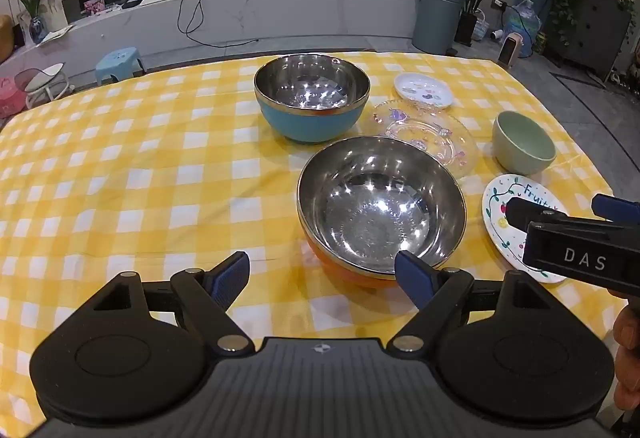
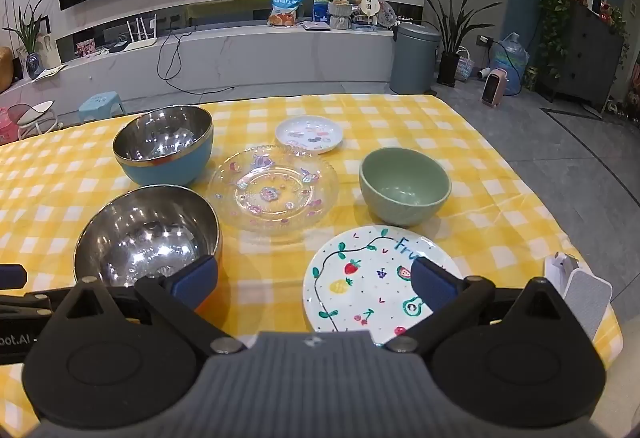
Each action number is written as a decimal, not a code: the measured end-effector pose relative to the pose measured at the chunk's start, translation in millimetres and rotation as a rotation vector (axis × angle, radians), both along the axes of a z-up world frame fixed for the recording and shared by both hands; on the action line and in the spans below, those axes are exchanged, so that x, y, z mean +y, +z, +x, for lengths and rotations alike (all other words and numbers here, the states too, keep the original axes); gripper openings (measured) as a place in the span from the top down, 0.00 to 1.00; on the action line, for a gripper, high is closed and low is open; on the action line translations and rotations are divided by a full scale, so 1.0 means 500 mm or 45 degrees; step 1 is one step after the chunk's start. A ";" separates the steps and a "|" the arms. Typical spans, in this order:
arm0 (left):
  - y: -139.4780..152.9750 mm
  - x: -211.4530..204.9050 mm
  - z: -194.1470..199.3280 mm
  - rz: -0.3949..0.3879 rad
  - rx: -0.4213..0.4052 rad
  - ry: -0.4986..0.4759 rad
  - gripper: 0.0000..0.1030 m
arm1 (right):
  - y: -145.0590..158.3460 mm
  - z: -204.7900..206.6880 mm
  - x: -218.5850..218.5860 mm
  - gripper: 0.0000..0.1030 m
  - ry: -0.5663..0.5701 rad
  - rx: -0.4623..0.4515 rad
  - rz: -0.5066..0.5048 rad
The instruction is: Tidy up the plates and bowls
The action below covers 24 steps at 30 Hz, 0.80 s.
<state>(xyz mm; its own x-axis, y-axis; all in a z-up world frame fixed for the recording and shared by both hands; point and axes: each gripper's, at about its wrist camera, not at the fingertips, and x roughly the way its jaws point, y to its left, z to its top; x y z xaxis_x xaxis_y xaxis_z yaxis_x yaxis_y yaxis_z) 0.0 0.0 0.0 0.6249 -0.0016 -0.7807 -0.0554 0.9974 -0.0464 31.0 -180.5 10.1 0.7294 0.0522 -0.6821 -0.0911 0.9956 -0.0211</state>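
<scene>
On the yellow checked tablecloth [image 1: 120, 165] stand a steel bowl with an orange shell [image 1: 380, 209] [image 2: 146, 238], a steel bowl with a blue shell [image 1: 312, 95] [image 2: 164, 145], a clear glass plate [image 1: 436, 137] [image 2: 274, 189], a small white plate [image 1: 423, 89] [image 2: 309, 133], a green bowl [image 1: 522, 141] [image 2: 404, 185] and a white fruit-pattern plate [image 1: 500, 209] [image 2: 368, 282]. My left gripper [image 1: 324, 274] is open, just before the orange bowl. My right gripper [image 2: 314, 278] is open, low over the fruit plate's left part; it also shows in the left wrist view [image 1: 568, 234].
A small white and grey object [image 2: 580, 290] lies at the table's right front edge. Beyond the table are a grey bin [image 2: 414, 57], a blue stool [image 1: 118, 63], a chair [image 1: 44, 79] and a long TV bench [image 1: 240, 9].
</scene>
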 end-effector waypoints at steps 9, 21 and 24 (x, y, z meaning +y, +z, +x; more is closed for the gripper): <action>0.002 -0.004 -0.005 -0.006 -0.004 -0.007 0.06 | -0.001 0.001 0.000 0.02 0.001 0.000 0.002; -0.003 -0.006 0.003 -0.007 0.001 -0.008 0.06 | -0.001 0.001 0.000 0.02 0.001 0.001 0.002; -0.003 -0.006 0.003 -0.006 0.001 -0.008 0.06 | -0.001 0.001 0.000 0.02 0.001 0.001 0.002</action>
<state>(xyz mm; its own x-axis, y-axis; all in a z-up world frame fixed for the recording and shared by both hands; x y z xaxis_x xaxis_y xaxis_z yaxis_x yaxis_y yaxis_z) 1.6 -3.2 -1.7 0.6246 -0.0092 -0.7809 -0.0492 0.9975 -0.0510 31.5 -180.7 9.5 0.7288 0.0540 -0.6825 -0.0918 0.9956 -0.0192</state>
